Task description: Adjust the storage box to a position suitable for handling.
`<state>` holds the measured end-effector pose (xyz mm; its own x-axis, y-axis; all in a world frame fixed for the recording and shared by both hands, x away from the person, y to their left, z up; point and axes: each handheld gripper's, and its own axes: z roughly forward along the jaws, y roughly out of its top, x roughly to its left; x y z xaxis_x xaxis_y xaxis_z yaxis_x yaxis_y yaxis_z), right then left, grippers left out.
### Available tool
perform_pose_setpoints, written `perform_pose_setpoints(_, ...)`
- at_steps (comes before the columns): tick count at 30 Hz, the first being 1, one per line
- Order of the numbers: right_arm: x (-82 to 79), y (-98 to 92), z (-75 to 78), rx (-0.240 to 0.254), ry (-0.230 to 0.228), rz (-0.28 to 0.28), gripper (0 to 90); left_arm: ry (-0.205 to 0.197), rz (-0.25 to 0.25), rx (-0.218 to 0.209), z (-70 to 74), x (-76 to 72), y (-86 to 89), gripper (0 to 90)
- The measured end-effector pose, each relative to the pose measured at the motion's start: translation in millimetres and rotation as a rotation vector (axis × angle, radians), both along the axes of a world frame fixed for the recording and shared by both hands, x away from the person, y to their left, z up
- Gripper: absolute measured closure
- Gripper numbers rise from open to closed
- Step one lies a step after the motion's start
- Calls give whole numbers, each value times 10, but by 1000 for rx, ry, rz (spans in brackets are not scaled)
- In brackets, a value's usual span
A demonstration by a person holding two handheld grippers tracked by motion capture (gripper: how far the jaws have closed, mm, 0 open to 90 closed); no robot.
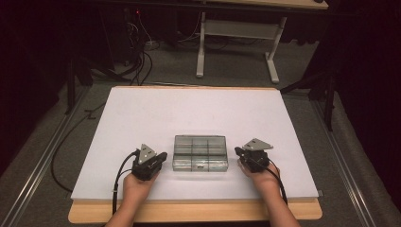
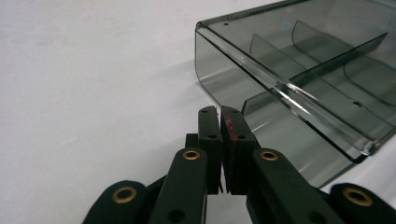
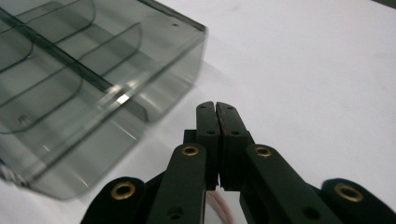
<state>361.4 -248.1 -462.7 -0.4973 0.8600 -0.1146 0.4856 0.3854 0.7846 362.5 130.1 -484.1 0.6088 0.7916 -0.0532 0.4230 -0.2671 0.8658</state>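
Two grippers flank a clear box near the front edge of the table, one at each short end. Nearest the person, the left gripper (image 1: 160, 157) sits just beside the box's left end, and its own view shows the two black jaws pressed together with nothing between them, the tips (image 2: 220, 116) close to the box's corner but not touching it. The right gripper (image 1: 239, 153) mirrors it at the other end; its jaws are likewise pressed flat against each other and empty, tips (image 3: 216, 112) just short of the box's wall.

Between them lies the compartment box (image 1: 200, 152), smoky transparent plastic, lid down, its inner dividers showing through; the cells look empty as far as can be told. It rests flat on the white table top (image 1: 198, 109), which runs bare beyond it to the far edge.

This reads as the approach: both hands closing in on the box, no contact made. The next move probably calls for the jaws to part before anything can be gripped, or else for the shut tips to nudge the box from both ends evenly so it does not skew.
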Motion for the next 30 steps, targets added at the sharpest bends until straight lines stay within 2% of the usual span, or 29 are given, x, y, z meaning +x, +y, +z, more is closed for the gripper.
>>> perform_pose_setpoints(2,-55,-116,-10,35,-13,-32,892,-8,-3,7,-3,-10,-2,862)
perform_pose_setpoints(5,-114,-258,-27,64,-30,-67,892,-5,10,-6,-6,-8,8,848)
perform_pose_setpoints(9,-186,-411,-51,86,-43,-105,887,-2,14,-44,1,-17,47,811)
perform_pose_setpoints(13,-256,-514,-90,100,-66,-126,871,1,11,-35,4,-87,101,804)
perform_pose_setpoints(15,-270,-550,-148,120,-67,-125,842,6,6,-70,-5,-96,139,788)
perform_pose_setpoints(16,-263,-555,-163,126,-53,-127,827,12,13,-84,-8,-88,151,782)
perform_pose_setpoints(19,-265,-530,-172,103,-58,-117,822,47,31,-105,-19,-54,172,753)
perform_pose_setpoints(22,-286,-506,-174,77,-78,-114,820,37,28,-101,-19,-63,170,717)
perform_pose_setpoints(25,-283,-530,-173,98,-77,-122,817,29,23,-85,-19,-72,153,701)
perform_pose_setpoints(30,-279,-536,-174,107,-74,-129,812,35,19,-92,-19,-67,160,679)
